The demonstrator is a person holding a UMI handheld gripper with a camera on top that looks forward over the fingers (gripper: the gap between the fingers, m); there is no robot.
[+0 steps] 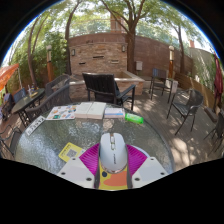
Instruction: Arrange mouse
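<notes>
From my feed the mouse (pixel 113 151) is a light grey, rounded one, with a darker line running down its middle that I take for the scroll wheel area. It's sitting flat, right side up, lengthwise along the tool (pixel 113 170), between the two fingers on top of something purple or magenta. It also overlaps an orange-yellow patch at its near end. Can't honestly tell if the fingers are touching its sides or not.

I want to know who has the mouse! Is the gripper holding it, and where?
The mouse sits between the gripper fingers, but whether they squeeze its sides cannot be told.
</notes>
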